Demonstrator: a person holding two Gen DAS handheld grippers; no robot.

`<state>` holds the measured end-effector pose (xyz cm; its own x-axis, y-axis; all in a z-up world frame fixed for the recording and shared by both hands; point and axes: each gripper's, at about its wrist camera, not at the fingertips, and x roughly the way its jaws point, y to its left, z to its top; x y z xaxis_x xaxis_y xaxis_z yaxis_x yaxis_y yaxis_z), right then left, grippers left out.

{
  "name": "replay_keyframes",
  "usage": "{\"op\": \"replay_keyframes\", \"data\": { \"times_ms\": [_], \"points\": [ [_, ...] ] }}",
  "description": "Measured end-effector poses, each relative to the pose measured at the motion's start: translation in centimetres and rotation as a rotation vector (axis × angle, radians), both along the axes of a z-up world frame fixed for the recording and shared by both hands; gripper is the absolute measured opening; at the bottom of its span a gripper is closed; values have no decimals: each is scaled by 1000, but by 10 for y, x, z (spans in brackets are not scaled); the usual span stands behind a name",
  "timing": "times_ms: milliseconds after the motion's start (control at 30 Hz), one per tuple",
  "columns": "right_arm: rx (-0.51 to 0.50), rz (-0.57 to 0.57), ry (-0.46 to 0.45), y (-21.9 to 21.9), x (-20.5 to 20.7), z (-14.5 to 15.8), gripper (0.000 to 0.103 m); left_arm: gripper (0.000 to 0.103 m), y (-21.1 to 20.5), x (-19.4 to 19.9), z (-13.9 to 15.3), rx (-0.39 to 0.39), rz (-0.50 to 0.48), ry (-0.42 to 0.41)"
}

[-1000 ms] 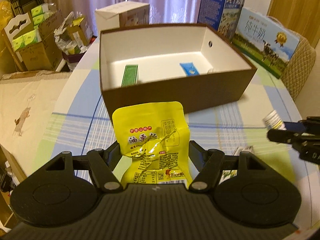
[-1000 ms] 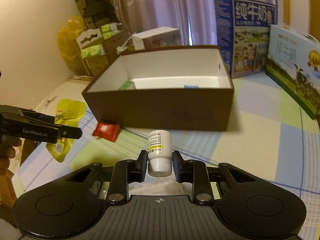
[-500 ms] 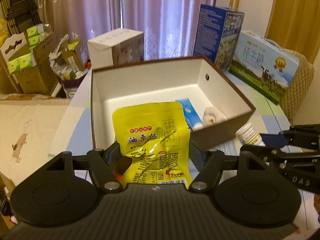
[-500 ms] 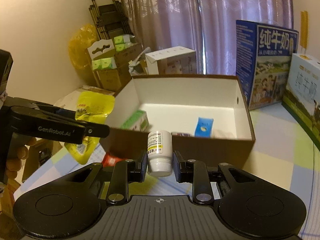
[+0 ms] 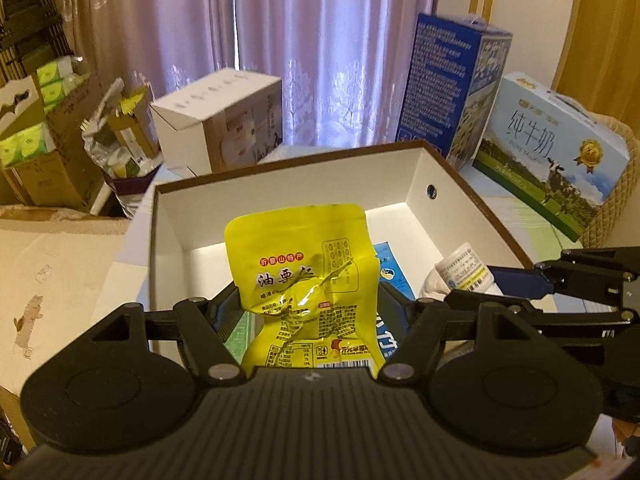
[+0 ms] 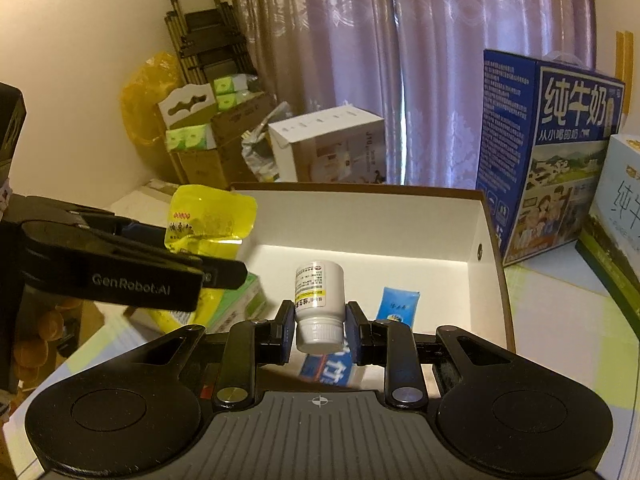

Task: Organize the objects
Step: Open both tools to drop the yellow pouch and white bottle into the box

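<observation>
I've got both tongs loaded and hanging over the open brown box [image 5: 472, 196]. My left gripper [image 5: 308, 300] is clamped on the yellow snack pouch [image 5: 304, 272]; the pouch stands upright between the fingers, pinched at its crumpled waist, its top half rising clear above the tips and its barcode end tucked back toward the camera. From the right wrist view I see that same pouch out on the left, poking past the box's near-left corner.

My right gripper [image 6: 318, 330] is drawn in narrow and grips the white pill bottle [image 6: 319, 296] upside down, cap toward me, pads pressing on the bottle's neck just above the cap. The bottle sits dead centre between the fingers, over the box's white floor.

Down inside, I spot a blue sachet [image 6: 396, 306] lying flat just right of the bottle, and a green carton [image 6: 240, 304] at the left.
</observation>
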<state>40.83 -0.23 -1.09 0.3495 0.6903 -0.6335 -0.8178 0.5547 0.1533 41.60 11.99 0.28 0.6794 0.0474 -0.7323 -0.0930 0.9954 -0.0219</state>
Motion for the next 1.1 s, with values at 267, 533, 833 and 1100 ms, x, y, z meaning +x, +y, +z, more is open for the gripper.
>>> {"op": "replay_keyframes", "data": {
  "times_ms": [267,533,833,1100],
  "points": [
    [-54,-34,66,15,35,-29,24,67,6,40,-38,-16,12,109],
    [-83,-57,108,19,54,-48,24,68,7,59,-66,-12,10,176],
    [-80,-73,131,20,64,-53,24,77,12,66,-73,-25,11,183],
    [-49,-86,138,27,66,-50,24,80,19,64,-69,11,18,171]
  ]
}}
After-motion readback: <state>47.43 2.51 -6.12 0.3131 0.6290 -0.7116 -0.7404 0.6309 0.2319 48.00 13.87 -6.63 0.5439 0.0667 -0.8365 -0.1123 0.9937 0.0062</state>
